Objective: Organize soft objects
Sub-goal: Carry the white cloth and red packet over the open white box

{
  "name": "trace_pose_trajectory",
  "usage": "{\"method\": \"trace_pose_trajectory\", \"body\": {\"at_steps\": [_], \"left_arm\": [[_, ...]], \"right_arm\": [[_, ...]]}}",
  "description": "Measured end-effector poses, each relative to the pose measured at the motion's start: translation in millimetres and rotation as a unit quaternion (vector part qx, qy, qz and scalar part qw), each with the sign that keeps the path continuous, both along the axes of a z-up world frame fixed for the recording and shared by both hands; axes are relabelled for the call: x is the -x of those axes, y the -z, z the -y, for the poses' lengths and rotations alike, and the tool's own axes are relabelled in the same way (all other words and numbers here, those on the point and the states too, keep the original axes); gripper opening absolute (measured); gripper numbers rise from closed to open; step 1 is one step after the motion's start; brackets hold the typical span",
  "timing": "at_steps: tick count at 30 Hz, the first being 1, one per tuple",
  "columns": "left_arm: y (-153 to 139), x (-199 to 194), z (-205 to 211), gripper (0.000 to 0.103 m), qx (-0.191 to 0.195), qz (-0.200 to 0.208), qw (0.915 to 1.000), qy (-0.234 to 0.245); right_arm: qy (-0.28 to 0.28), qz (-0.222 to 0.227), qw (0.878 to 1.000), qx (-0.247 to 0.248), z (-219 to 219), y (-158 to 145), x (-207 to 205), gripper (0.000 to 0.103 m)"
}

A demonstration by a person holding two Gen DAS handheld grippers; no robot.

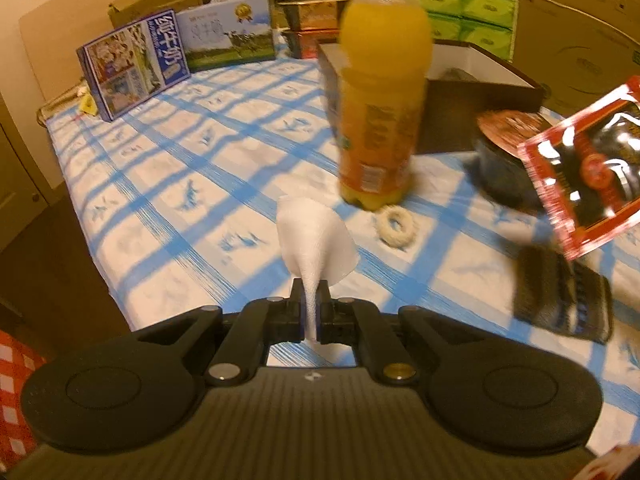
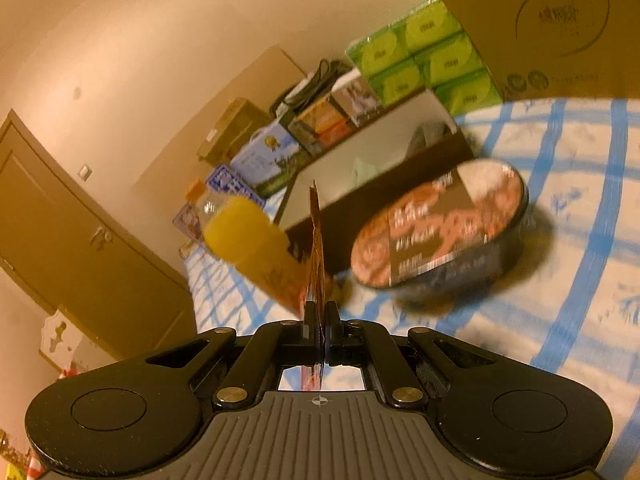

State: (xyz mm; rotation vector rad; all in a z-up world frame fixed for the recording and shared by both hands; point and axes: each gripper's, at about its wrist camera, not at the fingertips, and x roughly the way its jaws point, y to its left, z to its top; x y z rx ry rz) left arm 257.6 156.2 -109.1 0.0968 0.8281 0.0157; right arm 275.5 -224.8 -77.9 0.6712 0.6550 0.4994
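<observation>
I've got both claws loaded, so I judge this the carry step: two soft things picked, neither placed yet.

Nearest, L view: my left claw [image 1: 310,300] is pinched tight on a white ribbed soft sheet, tissue or thin cloth [image 1: 316,248]. It's squeezed to a narrow neck between the pads, then fans out above them, limp and finely textured, clear of the blue-and-white checked cloth surface [image 1: 160,208].

R view: my right claw [image 2: 319,312] is closed flat on a red-and-black glossy foil snack packet [image 2: 316,264], seen edge-on here. In the L view the same packet [image 1: 588,168] hangs off to the right, crinkly and shiny.

On the surface, just past the tissue: a small cream knobbly ring [image 1: 396,224], looks rubbery. To the right, a dark knitted fabric piece w/ blue pattern [image 1: 560,296], lying flat; prob. another soft item.

Further: a tall clear plastic bottle of orange drink [image 1: 380,112], rigid, upright. Beside it a round black noodle bowl w/ printed foil lid [image 2: 440,232]. Behind both, an open dark brown box w/ white inside [image 1: 488,68].

Next move, imo: bring both loads over that box, if that's the bin, then let go. Blur makes the gap above the bottle hard to judge, so go slow.
</observation>
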Motion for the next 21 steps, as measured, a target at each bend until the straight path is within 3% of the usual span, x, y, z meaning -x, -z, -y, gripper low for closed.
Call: {"method": "trace_pose_trajectory", "body": {"at_steps": [9,21], "left_arm": [[-23.7,-53.2,-34.7,0.004,-0.026,0.039,0.9989,-0.003],[-53.3,-152.7,-56.9,0.004,0.008,0.081,0.9965,0.021]], "right_arm": [[0.028,0.04,0.999,0.0,17.3,-32.4,-44.1,0.002],[0.055,0.069,0.996,-0.007,16.5,-56.0,-135.5,0.002]]}}
